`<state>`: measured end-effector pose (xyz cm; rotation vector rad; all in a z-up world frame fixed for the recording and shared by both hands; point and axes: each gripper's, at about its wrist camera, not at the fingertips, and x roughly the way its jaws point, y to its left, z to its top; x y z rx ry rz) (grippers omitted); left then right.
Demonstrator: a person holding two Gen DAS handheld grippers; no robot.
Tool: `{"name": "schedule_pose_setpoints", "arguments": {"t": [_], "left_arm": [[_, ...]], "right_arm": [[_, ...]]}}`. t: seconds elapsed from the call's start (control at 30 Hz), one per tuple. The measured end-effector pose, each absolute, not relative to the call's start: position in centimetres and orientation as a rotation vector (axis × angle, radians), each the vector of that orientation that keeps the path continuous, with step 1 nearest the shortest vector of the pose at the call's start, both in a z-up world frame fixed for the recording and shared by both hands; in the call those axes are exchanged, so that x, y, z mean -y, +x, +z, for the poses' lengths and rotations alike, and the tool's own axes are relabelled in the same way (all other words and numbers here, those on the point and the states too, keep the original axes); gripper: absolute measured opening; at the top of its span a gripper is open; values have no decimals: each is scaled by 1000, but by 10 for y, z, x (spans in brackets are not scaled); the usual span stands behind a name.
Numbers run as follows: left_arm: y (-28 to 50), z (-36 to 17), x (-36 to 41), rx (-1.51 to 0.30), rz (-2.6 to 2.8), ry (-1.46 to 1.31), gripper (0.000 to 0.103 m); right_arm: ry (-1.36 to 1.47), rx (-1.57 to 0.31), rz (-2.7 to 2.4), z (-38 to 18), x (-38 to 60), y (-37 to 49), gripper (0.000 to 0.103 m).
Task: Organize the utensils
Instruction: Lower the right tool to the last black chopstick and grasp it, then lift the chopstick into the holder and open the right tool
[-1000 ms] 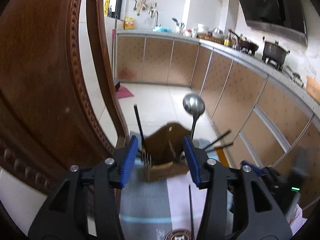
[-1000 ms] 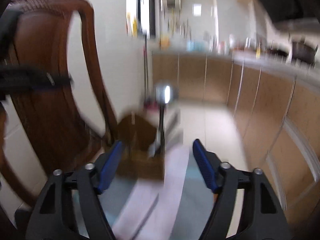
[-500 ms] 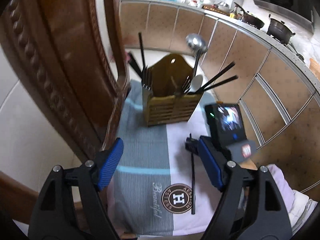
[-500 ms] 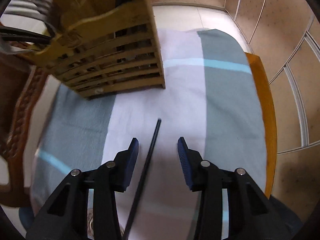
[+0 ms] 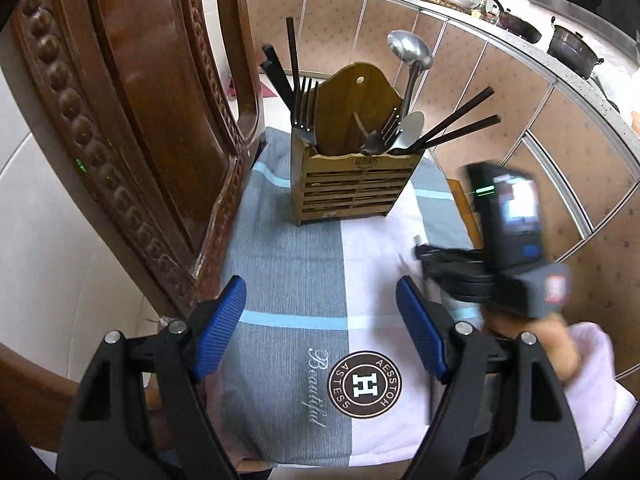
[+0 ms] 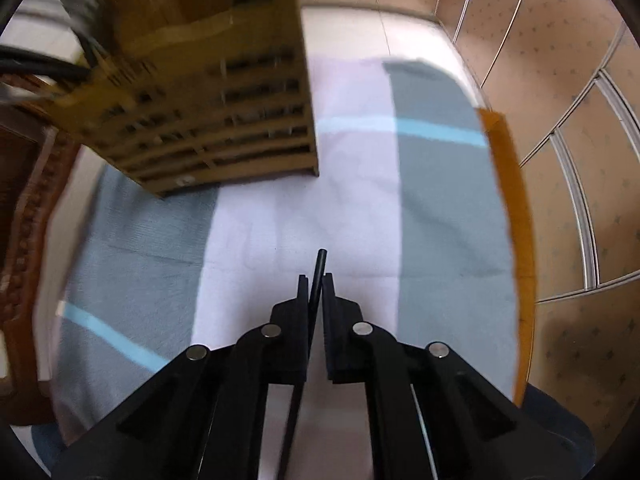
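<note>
Right gripper (image 6: 316,294) pinches a black chopstick (image 6: 319,270); left gripper (image 5: 320,328) hangs wide open, empty.

Right jaws nearly closed on the chopstick, tip poking out just past the fingertips, rest of the stick running back under the gripper; it sits low over the white panel of the grey-and-white cloth (image 6: 280,216). Left blue pads (image 5: 222,326) spread far apart above the cloth (image 5: 288,264), touching nothing. Wooden utensil holder (image 5: 350,188) stands upright at the far end of the cloth, holding forks (image 5: 305,108), a ladle (image 5: 410,50), spoons and more black chopsticks (image 5: 460,120) leaning out right. In the right view the holder (image 6: 208,120) is ahead and left, blurred. Carved wooden chair back (image 5: 132,120) rises along the left edge of the cloth. Kitchen cabinets (image 5: 520,120) behind and right.
</note>
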<state>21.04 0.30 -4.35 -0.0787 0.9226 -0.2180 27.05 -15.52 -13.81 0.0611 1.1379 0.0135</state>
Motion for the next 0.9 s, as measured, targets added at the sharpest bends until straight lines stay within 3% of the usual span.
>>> {"name": "schedule_pose_setpoints", "arguments": {"t": [0.47,0.9], "left_arm": [[224,-12,13,-809,-180,-35,77],[242,20,-2,-753,-113,-52,76]], "right_arm": [[124,-731,106,35,170,211,5],[82,-478,48,167,165,267,5]]}}
